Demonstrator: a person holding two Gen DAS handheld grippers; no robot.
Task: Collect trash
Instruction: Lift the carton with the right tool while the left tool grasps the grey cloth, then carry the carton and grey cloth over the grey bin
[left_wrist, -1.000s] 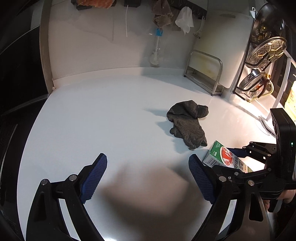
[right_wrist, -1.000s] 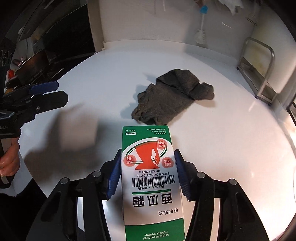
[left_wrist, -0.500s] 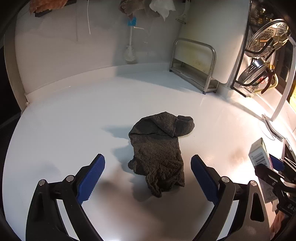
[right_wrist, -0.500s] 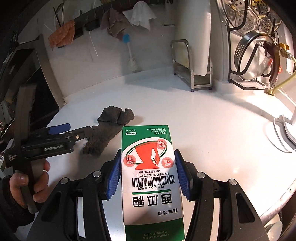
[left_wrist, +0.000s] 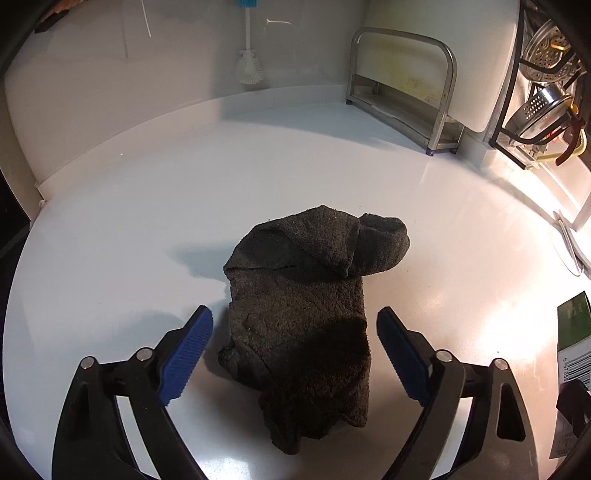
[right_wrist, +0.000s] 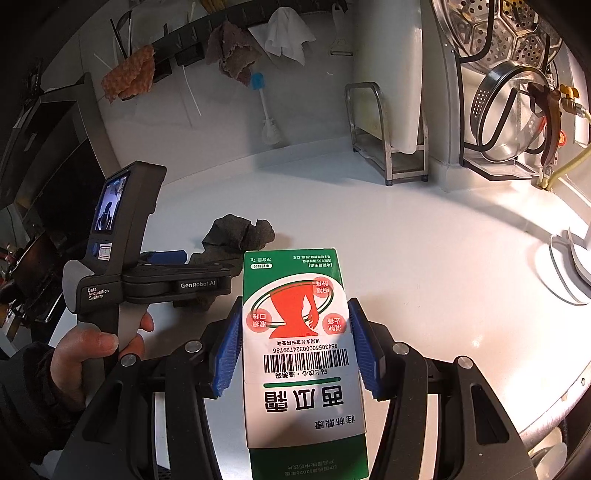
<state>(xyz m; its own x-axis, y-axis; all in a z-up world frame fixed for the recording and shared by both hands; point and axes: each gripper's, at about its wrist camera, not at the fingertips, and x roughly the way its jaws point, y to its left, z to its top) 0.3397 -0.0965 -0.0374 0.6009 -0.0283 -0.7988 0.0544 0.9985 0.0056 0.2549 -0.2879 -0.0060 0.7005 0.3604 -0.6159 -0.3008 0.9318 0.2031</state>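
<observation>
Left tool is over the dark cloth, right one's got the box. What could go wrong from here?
1. The left tool straddles the limp dark cloth, pads not yet pressing; closing may pinch only a fold, and the cloth could slip out when lifted.
2. The green-and-white box, held in the right tool, hangs close beside the left tool; they may collide.

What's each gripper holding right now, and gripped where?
Right gripper clamps the green-and-white box across its long side edges, mid-length. Left gripper holds nothing; its jaws, just closing, straddle the dark cloth without touching it.
</observation>
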